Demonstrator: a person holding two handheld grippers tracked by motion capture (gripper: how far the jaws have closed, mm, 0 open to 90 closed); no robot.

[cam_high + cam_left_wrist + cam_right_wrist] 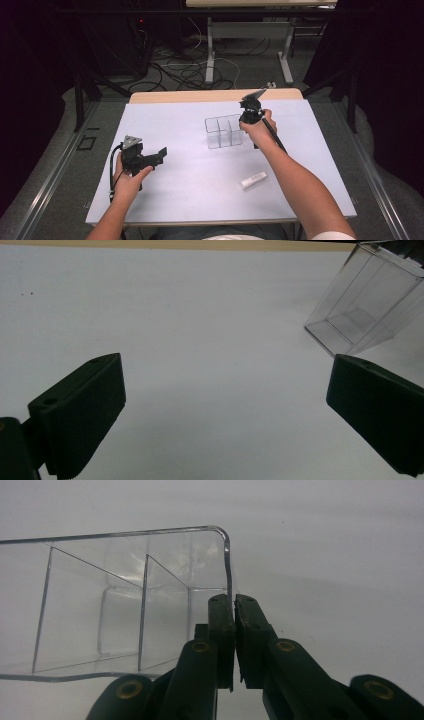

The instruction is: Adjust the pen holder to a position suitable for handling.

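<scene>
Plastic this thin makes the clear, stiff, light three-compartment organiser box (125, 600) slippery, so we keep the right gripper (234, 605) pinched on its 3 o'clock end wall while the left gripper (225, 405) gapes wide and empty

Clear glossy plastic organizer (223, 132), matt white table sheet (190, 190), wooden table edge (200, 96)

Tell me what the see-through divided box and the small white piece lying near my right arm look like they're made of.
The divided box looks like clear hard plastic, glossy: you see straight through its thin walls, and the rim catches light. The right gripper pinches one wall. The small white piece looks matte and opaque, perhaps plastic or rubber; it is too small to tell.
</scene>
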